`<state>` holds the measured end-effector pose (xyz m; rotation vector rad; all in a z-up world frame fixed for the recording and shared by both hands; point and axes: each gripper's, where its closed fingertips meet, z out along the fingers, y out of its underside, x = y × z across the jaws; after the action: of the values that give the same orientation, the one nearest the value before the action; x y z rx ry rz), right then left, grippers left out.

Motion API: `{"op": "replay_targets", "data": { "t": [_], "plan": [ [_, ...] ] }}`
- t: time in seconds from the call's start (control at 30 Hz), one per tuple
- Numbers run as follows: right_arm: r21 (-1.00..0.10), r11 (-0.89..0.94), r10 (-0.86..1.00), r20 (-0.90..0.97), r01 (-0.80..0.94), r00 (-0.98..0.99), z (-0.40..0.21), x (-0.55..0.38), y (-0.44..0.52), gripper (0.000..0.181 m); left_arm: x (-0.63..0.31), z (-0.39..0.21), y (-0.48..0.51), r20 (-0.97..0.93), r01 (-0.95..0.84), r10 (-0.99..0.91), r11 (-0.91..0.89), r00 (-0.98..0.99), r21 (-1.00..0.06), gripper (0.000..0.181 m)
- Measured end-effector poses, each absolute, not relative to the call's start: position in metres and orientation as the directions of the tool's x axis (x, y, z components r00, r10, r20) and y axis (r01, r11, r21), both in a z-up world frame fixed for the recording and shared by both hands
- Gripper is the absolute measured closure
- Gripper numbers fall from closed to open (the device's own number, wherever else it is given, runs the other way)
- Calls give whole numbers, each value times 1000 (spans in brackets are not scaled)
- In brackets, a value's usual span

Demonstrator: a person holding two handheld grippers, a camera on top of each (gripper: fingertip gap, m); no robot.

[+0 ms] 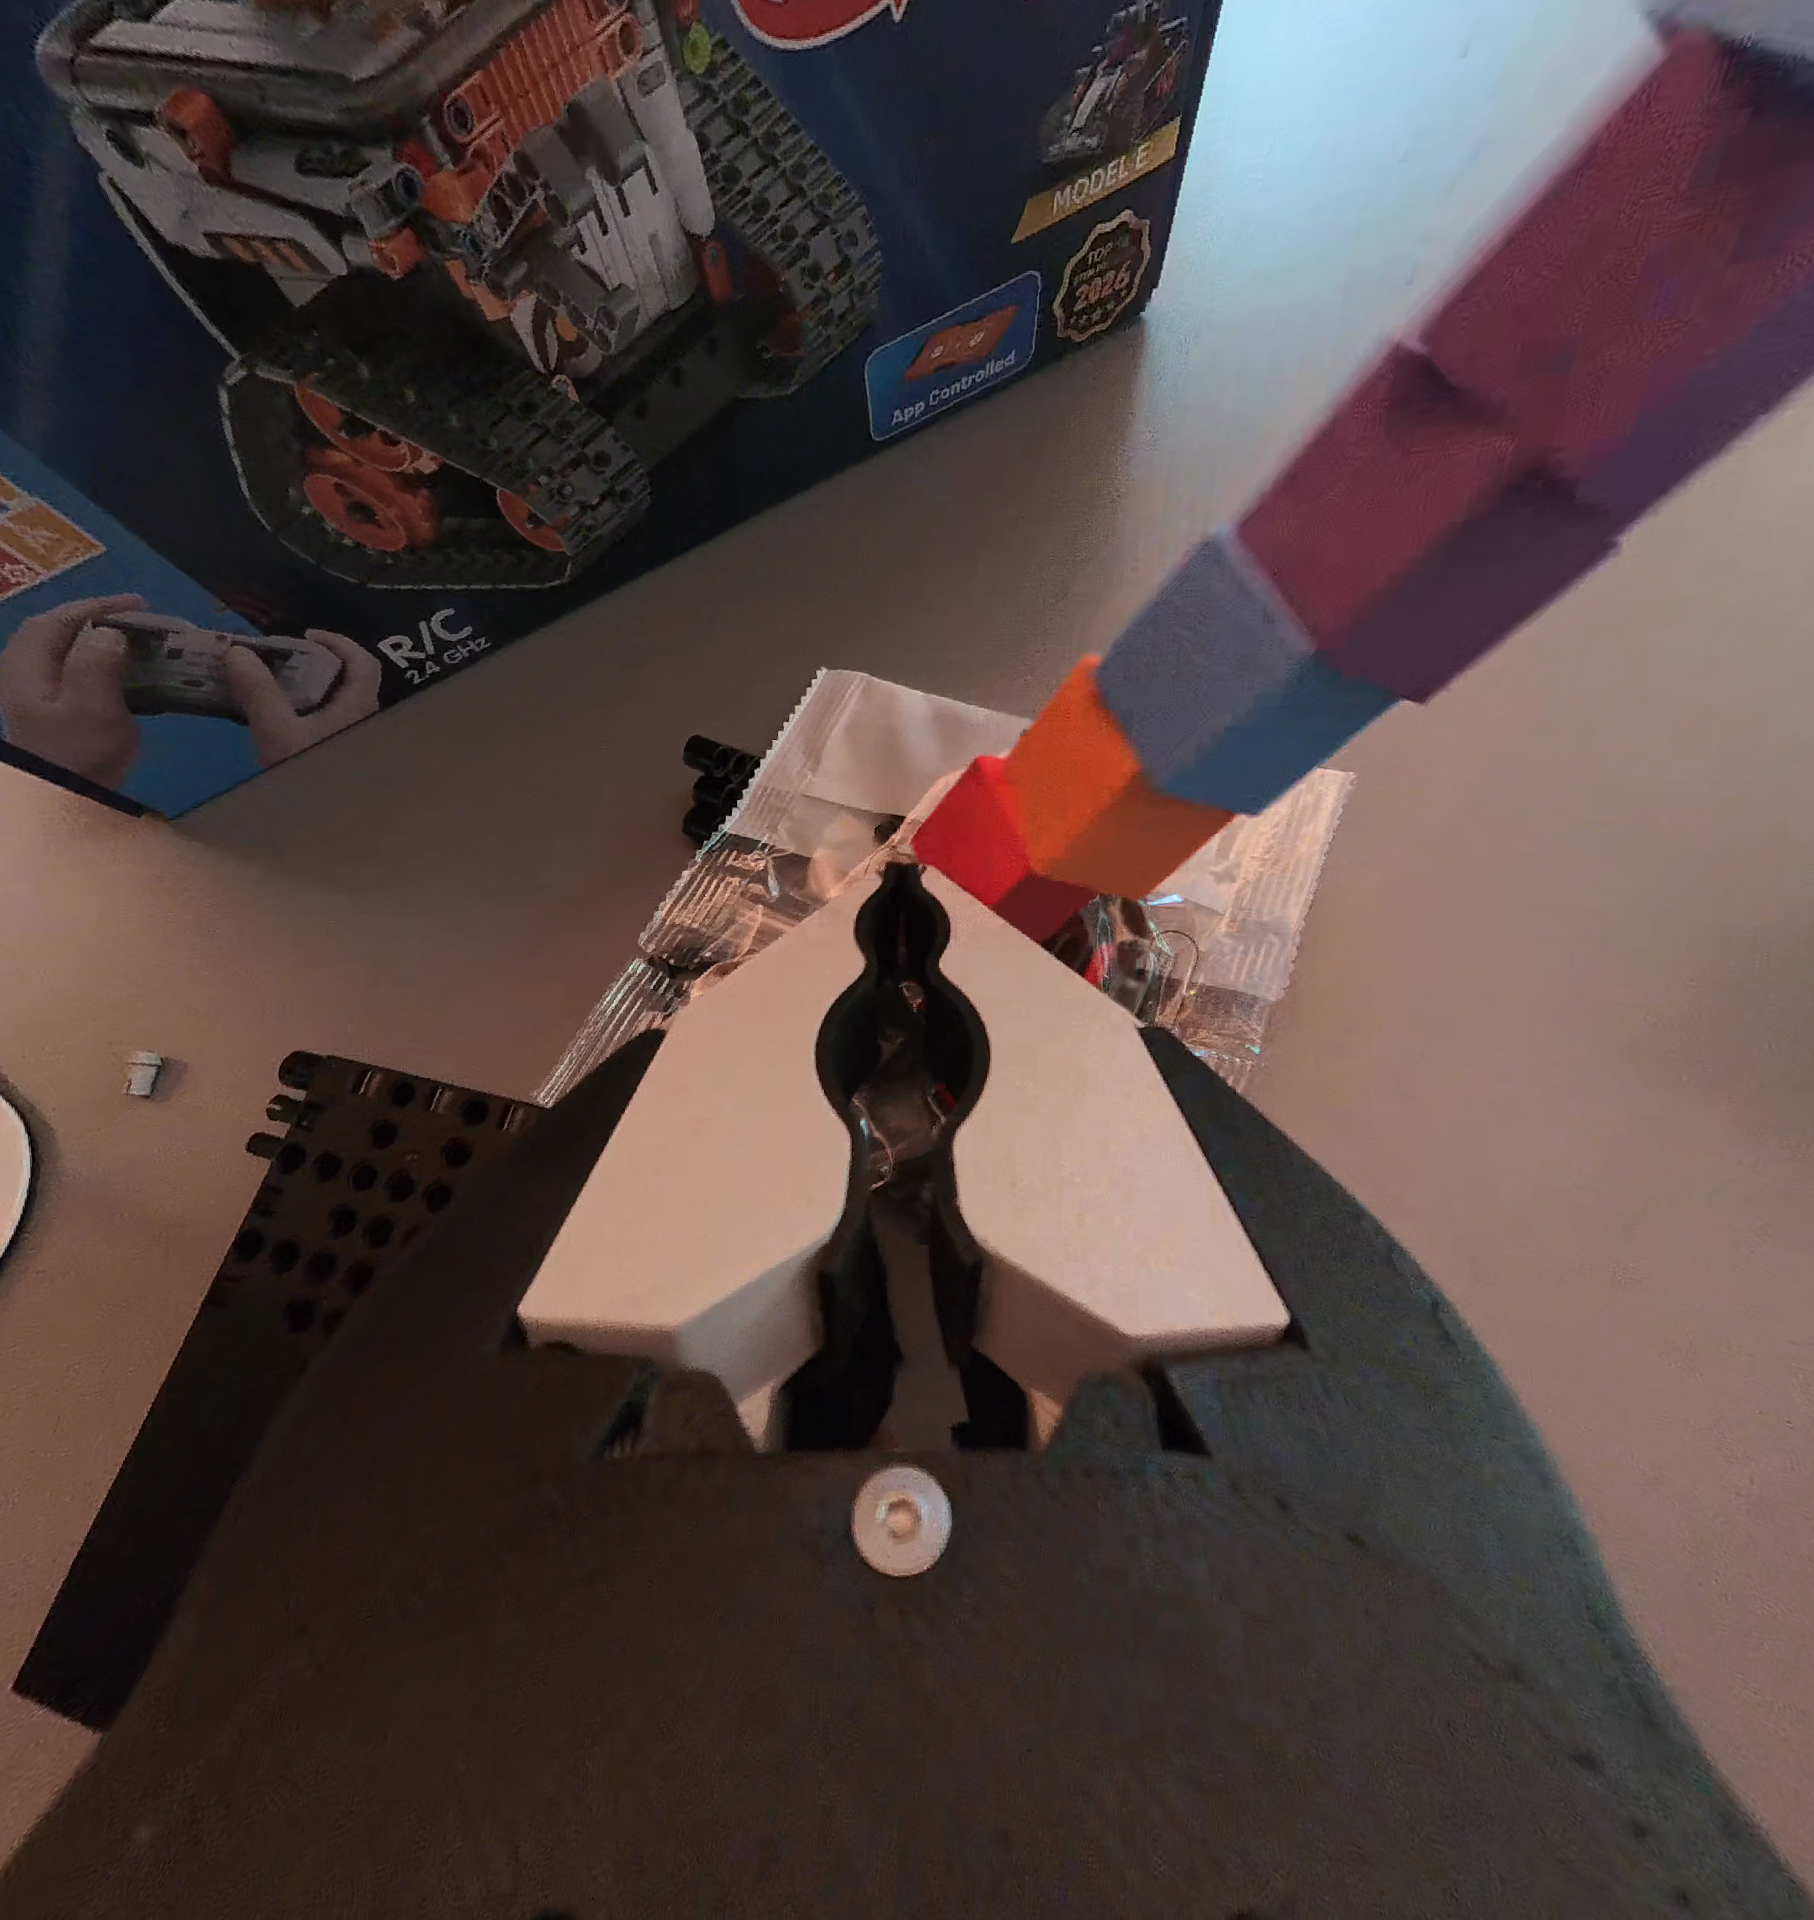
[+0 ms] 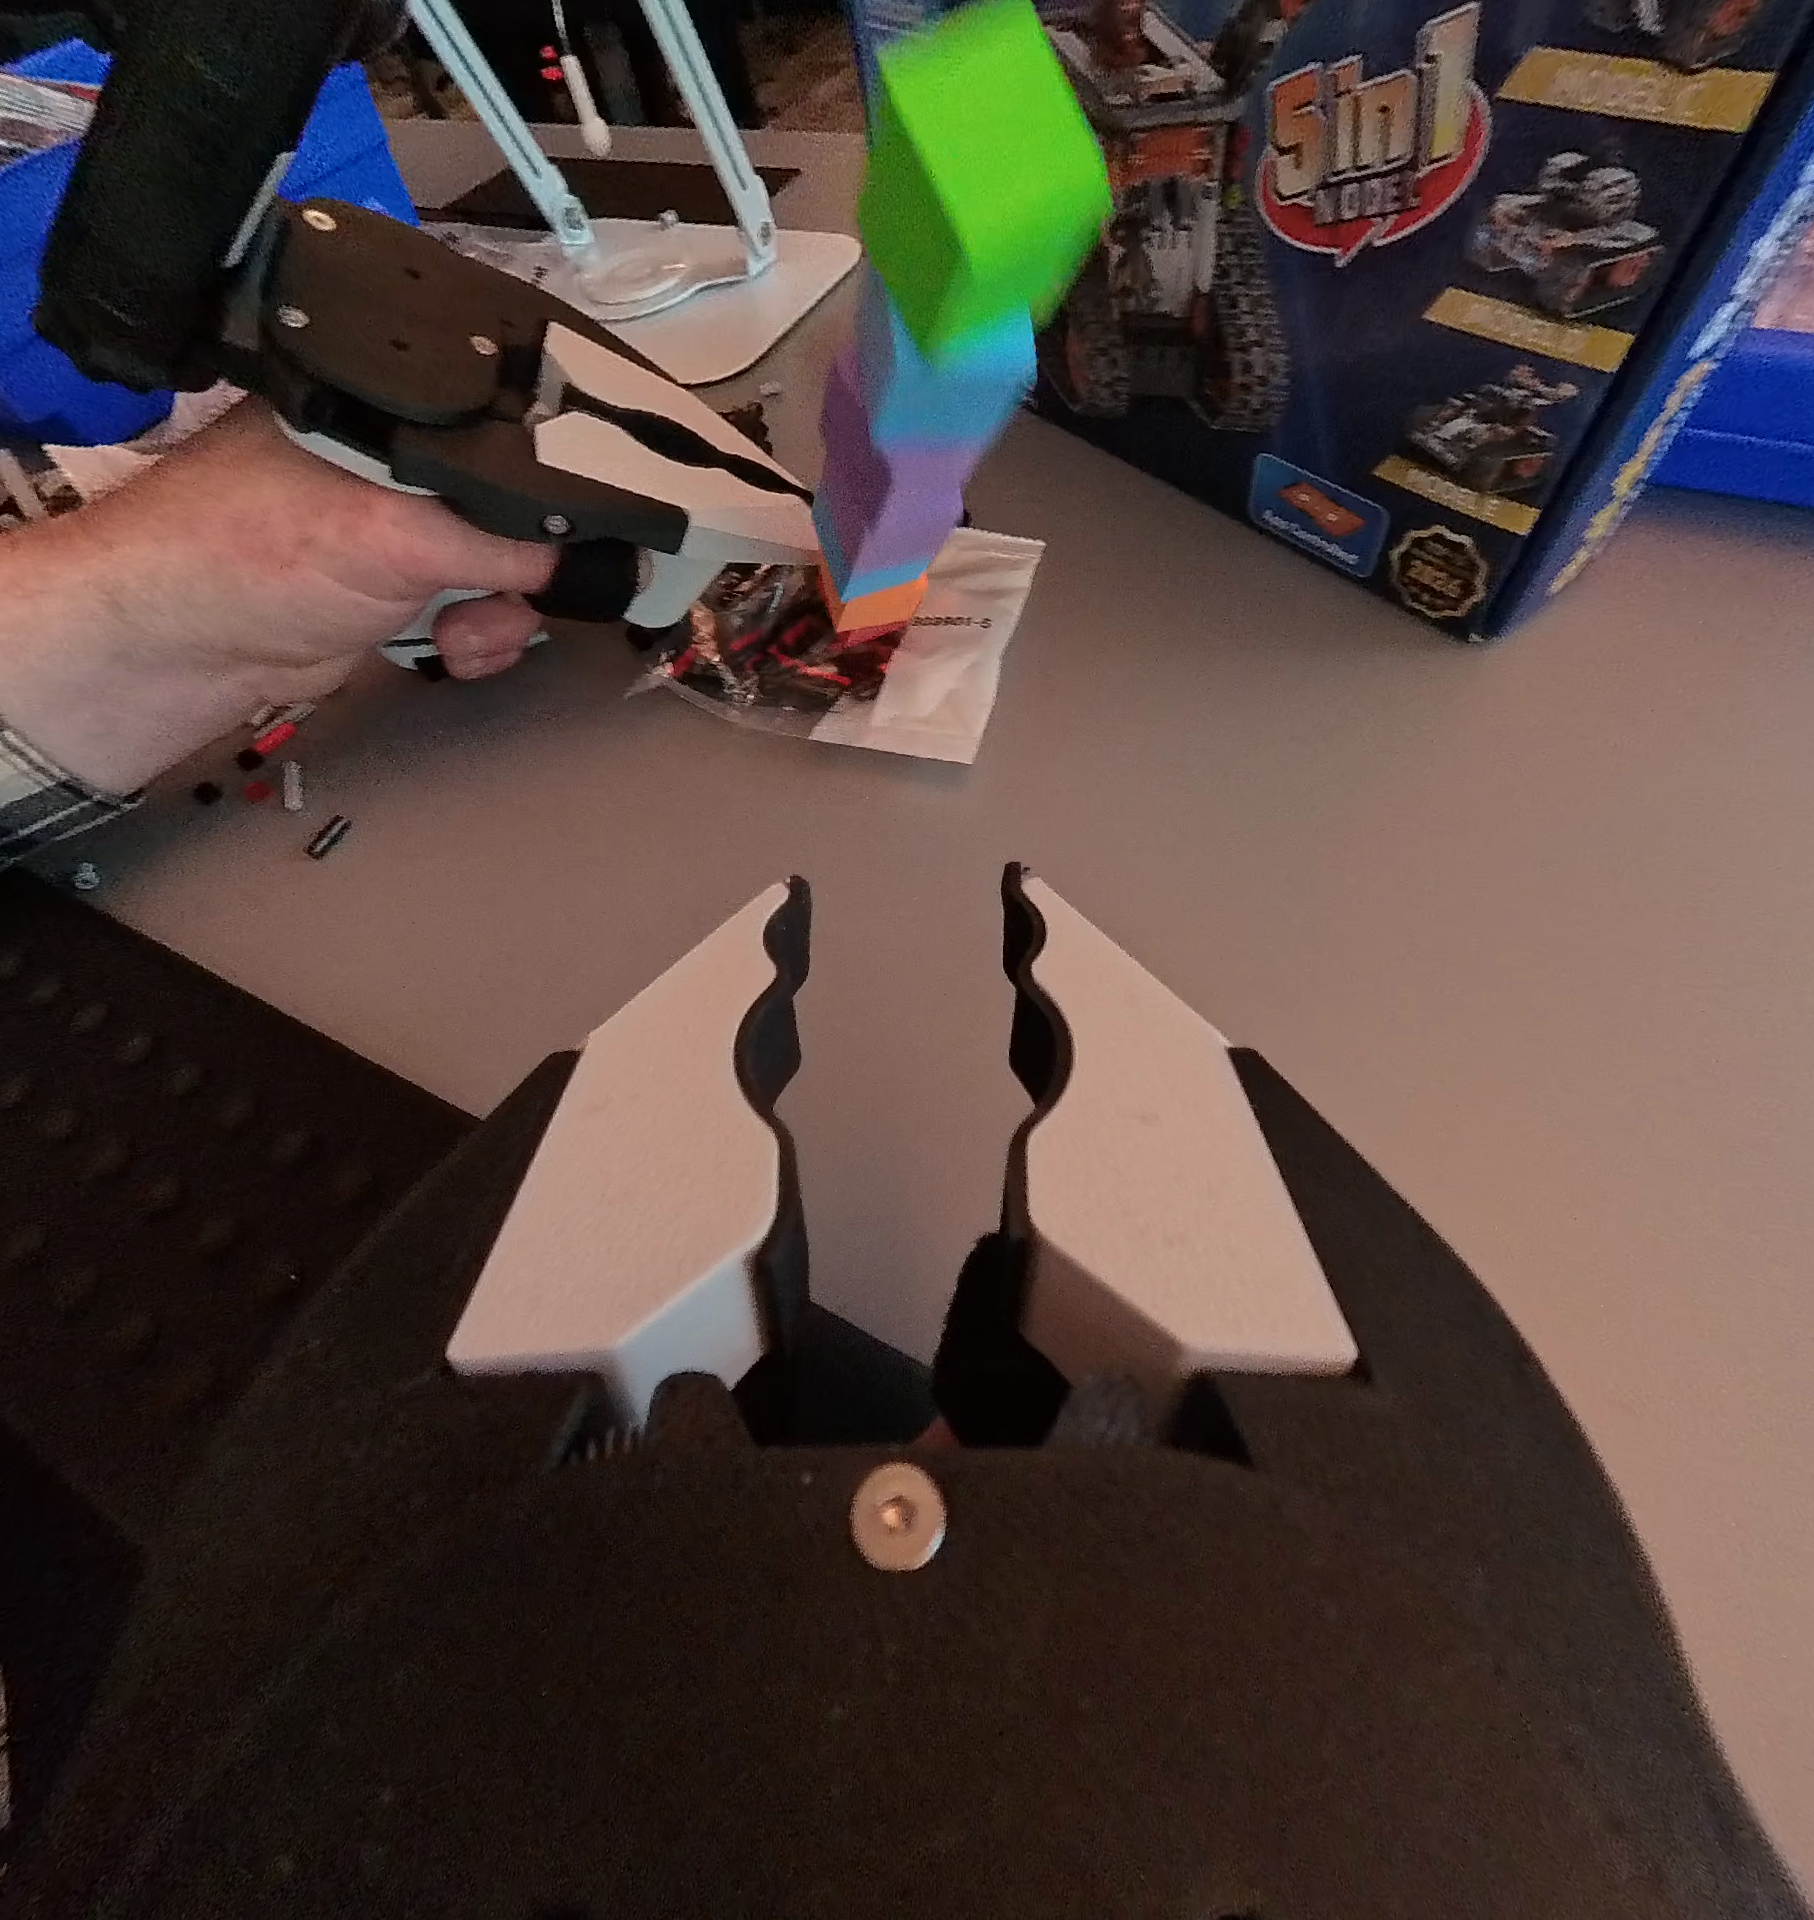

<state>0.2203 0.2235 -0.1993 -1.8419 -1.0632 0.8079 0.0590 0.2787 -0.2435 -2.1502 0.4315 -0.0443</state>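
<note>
While your left gripper (image 1: 898, 883) pinches the crinkly bag (image 1: 861, 821) at mid-frame, treat it as light, limp and slippery, gripping its sealed edge; your right gripper (image 2: 905, 883) gapes empty.

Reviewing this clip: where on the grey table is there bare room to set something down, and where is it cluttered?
Bare grey table runs from the open right gripper toward the blue toy box, right of the clear plastic parts bag. It is crowded around the bag, where the shut left gripper and a stick of coloured blocks meet, and among small loose parts nearby.
</note>
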Motion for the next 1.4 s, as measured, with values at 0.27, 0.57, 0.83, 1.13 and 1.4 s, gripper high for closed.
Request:
{"op": "replay_targets", "data": {
  "t": [0.27,0.57,0.83,1.13,1.4],
  "plan": [
    [-875,-341,846,-125,345,518,-206,260,241,143,56,-234,276,-142,-287,-307,-499,941,-818,181],
    [-907,-304,806,-82,292,587,-176,340,241,139,57,-229,275,-166,-305,-311,-482,936,-821,181],
    [-874,-265,759,71,407,647,-165,385,239,135,56,-220,273,-177,-305,-301,-460,937,-834,181],
    [-568,-354,783,254,743,568,-212,367,315,132,21,-208,266,-168,-266,-245,-457,955,-849,181],
    [-410,-424,804,240,807,544,-253,368,340,157,46,-209,270,-232,-375,-363,-398,902,-837,176]
  ]
}}
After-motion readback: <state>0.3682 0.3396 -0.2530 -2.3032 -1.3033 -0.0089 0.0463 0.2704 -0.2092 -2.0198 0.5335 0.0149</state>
